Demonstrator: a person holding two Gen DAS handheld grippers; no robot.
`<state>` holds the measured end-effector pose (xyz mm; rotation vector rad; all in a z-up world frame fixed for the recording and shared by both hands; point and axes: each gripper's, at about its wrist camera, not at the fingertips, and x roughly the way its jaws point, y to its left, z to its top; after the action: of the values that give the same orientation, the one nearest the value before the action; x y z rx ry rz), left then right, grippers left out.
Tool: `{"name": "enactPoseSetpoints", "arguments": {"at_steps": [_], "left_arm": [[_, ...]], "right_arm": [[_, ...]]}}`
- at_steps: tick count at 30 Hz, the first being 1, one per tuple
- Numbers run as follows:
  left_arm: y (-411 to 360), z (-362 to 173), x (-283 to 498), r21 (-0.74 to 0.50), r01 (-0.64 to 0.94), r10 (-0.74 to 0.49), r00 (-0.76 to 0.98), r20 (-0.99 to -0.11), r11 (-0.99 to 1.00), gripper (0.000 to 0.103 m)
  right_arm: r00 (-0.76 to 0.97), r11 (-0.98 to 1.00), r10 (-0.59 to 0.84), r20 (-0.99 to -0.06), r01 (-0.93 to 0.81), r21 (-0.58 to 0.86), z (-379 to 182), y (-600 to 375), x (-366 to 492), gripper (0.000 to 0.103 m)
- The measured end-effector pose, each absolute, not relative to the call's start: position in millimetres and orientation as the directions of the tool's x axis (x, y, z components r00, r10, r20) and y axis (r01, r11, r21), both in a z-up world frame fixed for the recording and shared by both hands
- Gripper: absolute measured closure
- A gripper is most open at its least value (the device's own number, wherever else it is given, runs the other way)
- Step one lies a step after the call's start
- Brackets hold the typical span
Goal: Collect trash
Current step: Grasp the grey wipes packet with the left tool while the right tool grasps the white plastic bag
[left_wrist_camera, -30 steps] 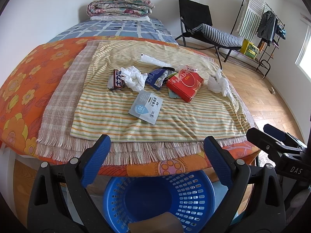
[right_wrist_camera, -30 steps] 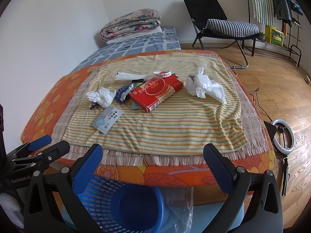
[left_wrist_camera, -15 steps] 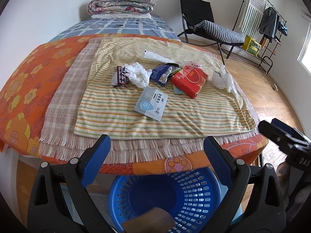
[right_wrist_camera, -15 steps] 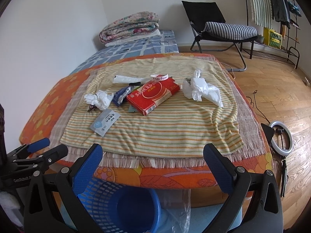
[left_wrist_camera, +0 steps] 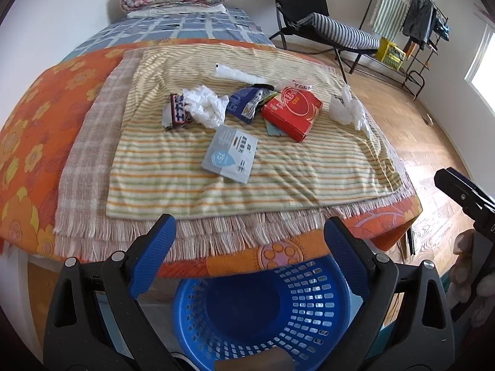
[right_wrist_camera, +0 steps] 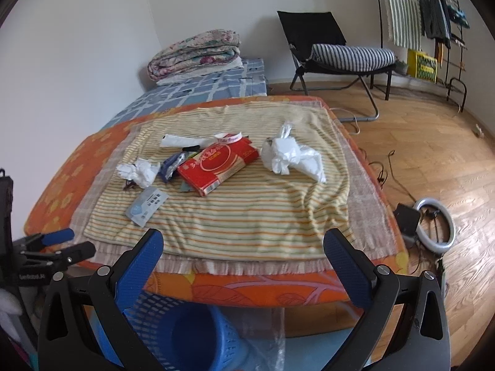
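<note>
The trash sits in a loose cluster on the striped blanket (left_wrist_camera: 191, 160): a red box (left_wrist_camera: 292, 113) right of centre, a grey-blue packet (left_wrist_camera: 230, 154) nearest me, a crumpled white tissue (left_wrist_camera: 205, 106) with a dark wrapper (left_wrist_camera: 177, 112) at its left, a blue pouch (left_wrist_camera: 244, 105) between tissue and box, and a white plastic bag (right_wrist_camera: 289, 154) off to the right. A long white sleeve (left_wrist_camera: 238, 73) lies at the far side.

Over the last second both views have pulled back and risen a little, so the bed edge now sits lower in frame and more of the blue basket (left_wrist_camera: 263, 318) shows under the left gripper (left_wrist_camera: 247, 241). A brown piece (left_wrist_camera: 253, 363) lies at the basket's near rim, lower than it was. I judge one item has gone in and the rest remains to be fetched.

Both tools are empty, with jaws wide apart: the left above the basket, the right gripper (right_wrist_camera: 244, 250) over the bed's near edge, basket at its lower left.

The blanket lies on a checked fringed throw (left_wrist_camera: 83, 160) over an orange flowered cover (left_wrist_camera: 27, 142). Beyond are a folded quilt (right_wrist_camera: 195, 54), a black chair (right_wrist_camera: 312, 35) with a striped cushion, a clothes rack (right_wrist_camera: 433, 24), and a ring light (right_wrist_camera: 436, 228) on the wooden floor.
</note>
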<state>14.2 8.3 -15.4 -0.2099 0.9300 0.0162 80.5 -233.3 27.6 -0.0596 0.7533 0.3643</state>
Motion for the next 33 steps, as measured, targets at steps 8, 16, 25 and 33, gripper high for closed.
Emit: {"name": "enactPoseSetpoints", "arguments": {"at_steps": [8, 16, 25, 33], "left_arm": [[12, -11, 53, -0.148, -0.062, -0.086, 0.578, -0.812, 0.987, 0.005], [28, -30, 94, -0.195, -0.090, -0.118, 0.533, -0.838, 0.977, 0.005], [37, -53, 116, -0.176, -0.098, -0.106, 0.493, -0.864, 0.979, 0.005], [28, -62, 134, -0.132, -0.069, -0.084, 0.478, -0.874, 0.989, 0.005]], "right_arm": [[0.675, 0.918, 0.316, -0.666, -0.394, 0.037, 56, -226, 115, 0.000], [0.684, 0.918, 0.290, -0.669, -0.396, -0.007, 61, -216, 179, 0.000], [0.658, 0.942, 0.242, -0.712, -0.336, 0.010, 33, -217, 239, 0.000], [0.611, 0.966, 0.176, -0.771, -0.259, 0.015, -1, -222, 283, 0.000]]}}
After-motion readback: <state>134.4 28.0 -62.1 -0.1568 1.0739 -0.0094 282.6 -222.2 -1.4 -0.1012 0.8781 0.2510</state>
